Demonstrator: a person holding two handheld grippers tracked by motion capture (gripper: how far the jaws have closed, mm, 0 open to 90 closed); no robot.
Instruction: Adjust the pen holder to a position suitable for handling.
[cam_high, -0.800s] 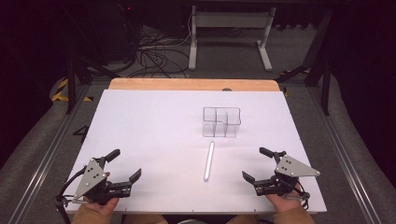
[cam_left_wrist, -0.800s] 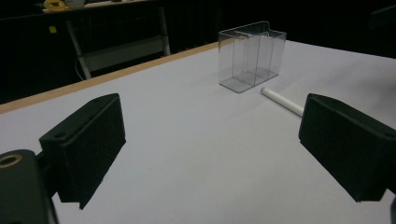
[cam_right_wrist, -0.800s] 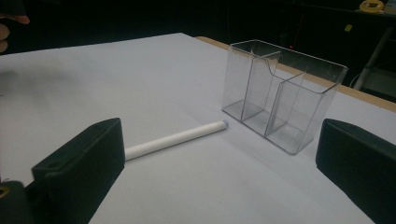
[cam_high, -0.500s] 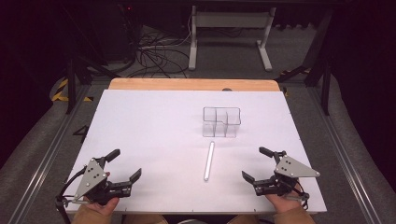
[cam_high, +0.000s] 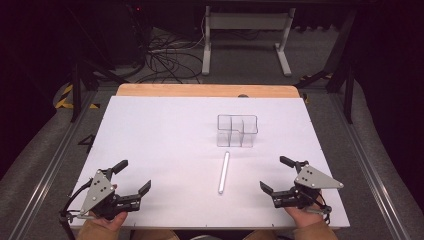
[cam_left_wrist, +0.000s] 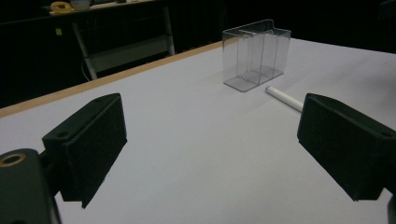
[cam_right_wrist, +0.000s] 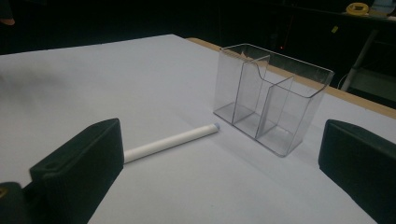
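One white tube (cam_high: 223, 172) lies flat just near a clear three-compartment holder (cam_high: 237, 131) mid-desk (cam_high: 160, 135), left gripper (cam_high: 131, 179) and right gripper (cam_high: 276, 174) both wide open, empty, flanking at near edge; cables (cam_high: 165, 55) on floor beyond.

A dim lab or workshop: white-topped table (cam_high: 165, 140) on a grey floor (cam_high: 45, 165), loose cables (cam_high: 165, 55), a metal stand (cam_high: 245, 30), hazard tape (cam_high: 64, 96).

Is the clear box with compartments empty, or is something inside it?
Empty. The clear box shows bare compartments; the white stick lies outside on the table.
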